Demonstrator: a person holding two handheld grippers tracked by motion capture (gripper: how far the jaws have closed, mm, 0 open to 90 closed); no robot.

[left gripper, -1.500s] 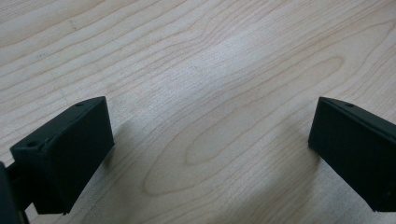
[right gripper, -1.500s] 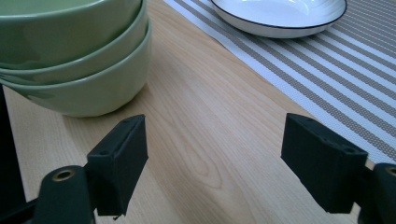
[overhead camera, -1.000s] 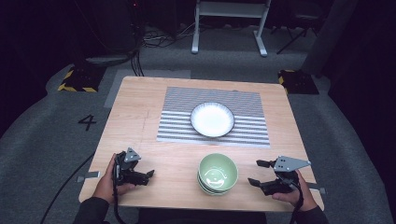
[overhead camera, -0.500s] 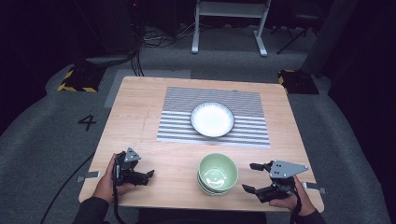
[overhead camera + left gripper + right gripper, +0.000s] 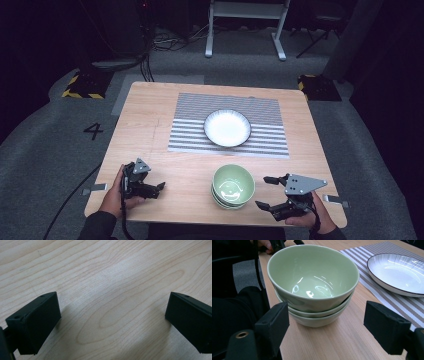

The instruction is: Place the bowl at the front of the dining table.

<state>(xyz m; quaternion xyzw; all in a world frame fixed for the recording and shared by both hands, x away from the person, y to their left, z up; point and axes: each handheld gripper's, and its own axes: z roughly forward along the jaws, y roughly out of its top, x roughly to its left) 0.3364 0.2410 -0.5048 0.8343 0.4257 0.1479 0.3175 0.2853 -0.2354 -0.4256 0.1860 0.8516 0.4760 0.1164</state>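
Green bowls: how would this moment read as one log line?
right gripper: open, facing stacked green bowls, apart | left gripper: open over bare table | white plate: on striped mat

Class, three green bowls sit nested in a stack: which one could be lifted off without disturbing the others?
The top green bowl. Its whole rim and glossy inside are exposed, while the two bowls beneath show just curved edges. The right hand-held gripper faces the stack, jaws open.

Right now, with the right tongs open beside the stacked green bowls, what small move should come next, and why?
Probably ease the right tongs forward to the top green bowl: their jaws stand open facing the stack, not touching it, while the left tongs rest apart.
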